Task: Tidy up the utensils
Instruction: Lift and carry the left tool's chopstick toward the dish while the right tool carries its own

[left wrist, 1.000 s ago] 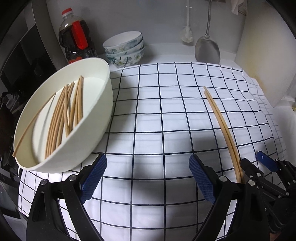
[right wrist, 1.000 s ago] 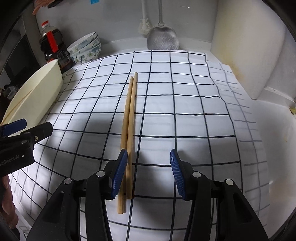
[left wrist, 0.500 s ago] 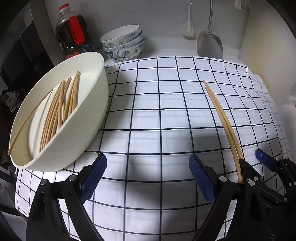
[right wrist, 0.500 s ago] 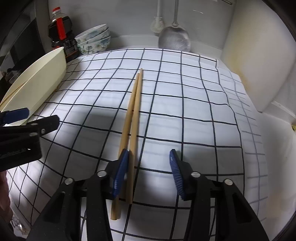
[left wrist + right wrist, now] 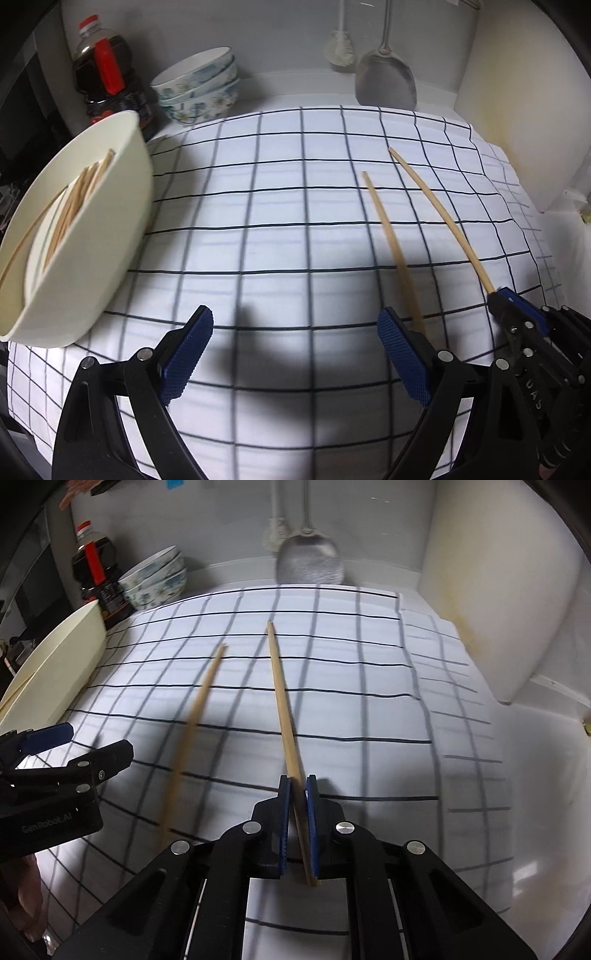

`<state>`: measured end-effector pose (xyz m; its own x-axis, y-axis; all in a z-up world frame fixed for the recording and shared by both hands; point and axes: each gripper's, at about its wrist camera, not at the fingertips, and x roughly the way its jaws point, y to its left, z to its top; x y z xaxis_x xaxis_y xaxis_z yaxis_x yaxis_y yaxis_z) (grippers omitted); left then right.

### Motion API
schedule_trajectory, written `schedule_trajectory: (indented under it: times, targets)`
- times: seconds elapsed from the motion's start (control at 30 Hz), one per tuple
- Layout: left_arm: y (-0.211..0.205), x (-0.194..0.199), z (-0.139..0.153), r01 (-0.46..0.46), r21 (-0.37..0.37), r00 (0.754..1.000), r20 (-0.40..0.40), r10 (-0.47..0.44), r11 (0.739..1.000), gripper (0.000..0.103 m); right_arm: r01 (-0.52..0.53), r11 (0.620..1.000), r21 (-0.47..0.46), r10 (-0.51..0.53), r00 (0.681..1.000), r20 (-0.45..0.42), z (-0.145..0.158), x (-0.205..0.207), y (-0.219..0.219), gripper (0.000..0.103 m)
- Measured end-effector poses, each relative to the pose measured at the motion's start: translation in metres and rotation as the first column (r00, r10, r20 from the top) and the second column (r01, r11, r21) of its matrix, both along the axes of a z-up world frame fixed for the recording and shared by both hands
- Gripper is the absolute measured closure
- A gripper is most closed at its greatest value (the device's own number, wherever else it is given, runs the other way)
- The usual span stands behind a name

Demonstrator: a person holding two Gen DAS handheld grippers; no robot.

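Observation:
My right gripper [image 5: 296,786] is closing its jaws, and the blue pads press on the thick end of one wooden chopstick [image 5: 282,709], which points away over the checked cloth [image 5: 369,672]. That same held chopstick [image 5: 439,218] runs into my right gripper [image 5: 506,295] at the right of the left wrist view. A second chopstick [image 5: 192,720] lies loose on the cloth to its left, blurred. My left gripper [image 5: 295,317] hangs open over the cloth with nothing between its pads, and the loose chopstick [image 5: 388,236] ends just beyond its right finger. A cream bowl [image 5: 122,206] at the left holds several chopsticks [image 5: 74,199].
Along the back wall stand a dark sauce bottle [image 5: 103,74] and stacked patterned bowls [image 5: 199,88]. A metal spatula [image 5: 386,77] and a brush [image 5: 340,48] hang there. A white board [image 5: 517,110] leans at the right. The cloth's right edge drops to a white counter [image 5: 535,775].
The right jaws have come together on one chopstick of the pair and drawn it away, so the two now lie apart. My left gripper has moved forward and lower over the cloth.

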<state>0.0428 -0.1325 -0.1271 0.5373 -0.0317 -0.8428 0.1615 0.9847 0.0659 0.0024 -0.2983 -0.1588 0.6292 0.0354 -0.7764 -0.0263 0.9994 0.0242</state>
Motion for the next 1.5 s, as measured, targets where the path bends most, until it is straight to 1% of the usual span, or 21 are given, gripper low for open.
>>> schedule_trajectory:
  times: [0.13, 0.27, 0.3, 0.33, 0.47, 0.7, 0.77, 0.83, 0.87, 0.93, 0.97, 1.03, 1.07, 1.17, 1.33, 1.5]
  targets:
    - [-0.015, 0.004, -0.006, 0.012, 0.014, 1.000, 0.004, -0.012, 1.000, 0.014, 0.020, 1.000, 0.017, -0.020, 1.000, 0.001, 0.000, -0.001, -0.018, 0.094]
    - [-0.023, 0.008, -0.012, 0.008, 0.026, 1.000, 0.012, -0.008, 1.000, 0.014, 0.021, 0.999, 0.030, -0.021, 1.000, 0.007, 0.001, -0.002, -0.025, 0.094]
    - [-0.025, 0.009, -0.013, 0.005, 0.028, 1.000, 0.017, -0.006, 1.000, 0.014, 0.019, 0.999, 0.029, -0.019, 1.000, 0.010, 0.000, -0.002, -0.025, 0.089]
    - [-0.026, 0.010, -0.014, 0.005, 0.030, 1.000, 0.019, -0.006, 1.000, 0.014, 0.014, 0.999, 0.030, -0.014, 1.000, 0.011, 0.000, -0.001, -0.026, 0.086]
    - [-0.032, 0.012, -0.015, 0.007, 0.041, 0.999, 0.031, -0.009, 0.999, 0.014, -0.005, 1.000, 0.002, 0.005, 1.000, 0.016, 0.000, 0.004, -0.025, 0.086]
    - [-0.040, 0.015, -0.016, 0.010, 0.035, 0.999, 0.038, -0.011, 0.999, 0.014, -0.036, 0.999, -0.038, 0.037, 0.999, 0.018, 0.000, 0.015, -0.022, 0.086]
    - [-0.042, 0.014, -0.015, 0.021, 0.018, 0.999, 0.043, -0.021, 1.000, 0.022, -0.040, 0.998, -0.044, 0.041, 0.999, 0.021, 0.000, 0.015, -0.022, 0.086]
    - [-0.045, 0.012, -0.014, 0.043, -0.005, 0.998, 0.041, -0.043, 0.999, 0.040, -0.040, 0.998, -0.050, 0.041, 0.999, 0.024, 0.000, 0.014, -0.021, 0.086]
    - [-0.047, 0.012, -0.014, 0.053, -0.009, 0.998, 0.042, -0.052, 0.999, 0.045, -0.039, 0.998, -0.049, 0.040, 0.999, 0.025, 0.000, 0.014, -0.021, 0.086]
    - [-0.051, 0.009, -0.013, 0.078, -0.027, 0.996, 0.041, -0.077, 0.997, 0.063, -0.036, 0.998, -0.048, 0.037, 0.999, 0.023, 0.000, 0.014, -0.021, 0.094]
    - [-0.054, 0.007, -0.013, 0.089, -0.023, 0.995, 0.044, -0.088, 0.996, 0.068, -0.035, 0.998, -0.052, 0.036, 0.999, 0.021, 0.000, 0.014, -0.020, 0.096]
    - [-0.058, 0.004, -0.013, 0.110, -0.015, 0.993, 0.044, -0.109, 0.994, 0.096, -0.031, 0.998, -0.057, 0.032, 0.999, 0.021, 0.000, 0.014, -0.020, 0.097]
    - [-0.060, 0.003, -0.014, 0.119, -0.017, 0.992, 0.040, -0.118, 0.993, 0.101, -0.028, 0.998, -0.055, 0.029, 0.999, 0.021, 0.000, 0.014, -0.020, 0.097]
    - [-0.059, 0.003, -0.014, 0.124, -0.036, 0.992, 0.027, -0.123, 0.992, 0.102, -0.020, 0.999, -0.048, 0.021, 1.000, 0.019, 0.000, 0.013, -0.020, 0.097]
    - [-0.048, 0.007, -0.013, 0.117, -0.113, 0.993, -0.009, -0.119, 0.987, 0.102, -0.005, 1.000, -0.023, 0.006, 1.000, 0.018, 0.000, 0.010, -0.022, 0.097]
    - [-0.042, 0.005, -0.012, 0.105, -0.149, 0.994, -0.010, -0.108, 0.983, 0.102, 0.001, 1.000, -0.015, -0.001, 1.000, 0.022, 0.000, 0.007, -0.023, 0.097]
